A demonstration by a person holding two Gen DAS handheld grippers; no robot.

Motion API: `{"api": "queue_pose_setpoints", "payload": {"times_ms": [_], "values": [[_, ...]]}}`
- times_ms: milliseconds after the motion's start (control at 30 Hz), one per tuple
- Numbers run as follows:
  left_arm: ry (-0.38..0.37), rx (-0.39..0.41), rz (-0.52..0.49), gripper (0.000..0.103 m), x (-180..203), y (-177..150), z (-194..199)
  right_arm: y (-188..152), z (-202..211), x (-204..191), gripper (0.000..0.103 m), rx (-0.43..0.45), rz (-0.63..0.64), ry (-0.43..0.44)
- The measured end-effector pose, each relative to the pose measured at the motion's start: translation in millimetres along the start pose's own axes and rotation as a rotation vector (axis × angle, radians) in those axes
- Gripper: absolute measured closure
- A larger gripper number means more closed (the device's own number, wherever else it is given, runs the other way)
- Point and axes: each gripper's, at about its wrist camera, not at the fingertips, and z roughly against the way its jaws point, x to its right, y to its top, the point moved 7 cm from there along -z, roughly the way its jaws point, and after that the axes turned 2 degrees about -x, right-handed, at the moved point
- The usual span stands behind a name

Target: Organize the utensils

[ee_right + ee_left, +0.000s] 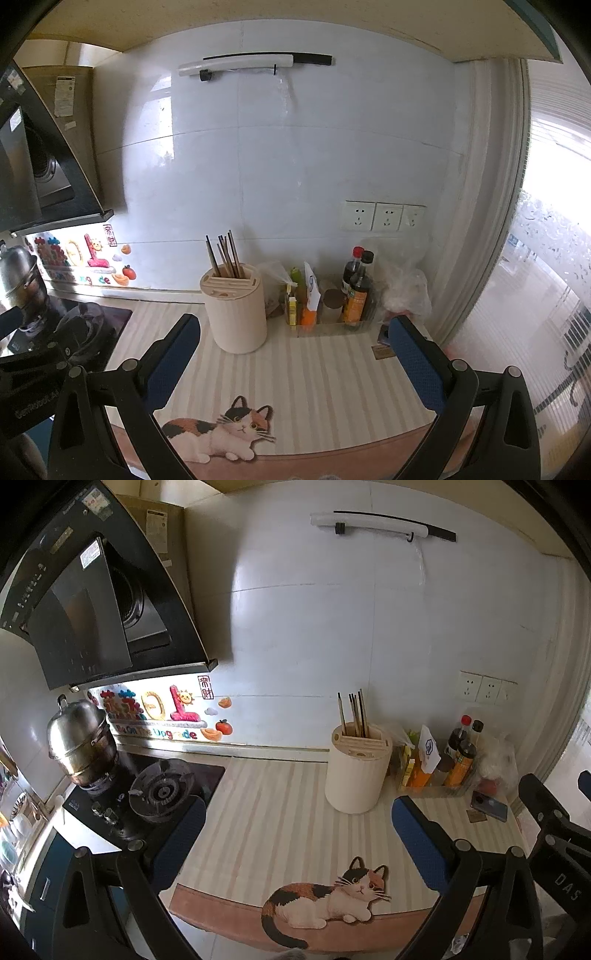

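Note:
A cream round utensil holder (356,771) stands on the striped counter mat (273,812) near the back wall, with several chopsticks (354,714) upright in its slots. It also shows in the right wrist view (236,314), with the chopsticks (226,254). My left gripper (299,834) is open and empty, held above the mat in front of the holder. My right gripper (295,354) is open and empty, in front of and slightly right of the holder. The right gripper's body shows at the right edge of the left wrist view (554,834).
A gas stove (155,794) with a steel pot (79,738) is at the left, under a black range hood (92,602). Sauce bottles (356,291) and packets in a clear tray (332,326), a plastic bag (402,288) and a phone (489,806) crowd the right. A cat picture (332,897) marks the mat's front edge.

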Motion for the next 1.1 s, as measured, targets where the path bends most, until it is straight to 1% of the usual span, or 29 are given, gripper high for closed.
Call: {"api": "queue_pose_setpoints", "payload": {"times_ms": [1100], "values": [[-0.012,-0.005,0.000,0.000,1.1,1.6,-4.1,5.7,3.3,-2.1,0.000,0.005,0.014,0.001]]}}
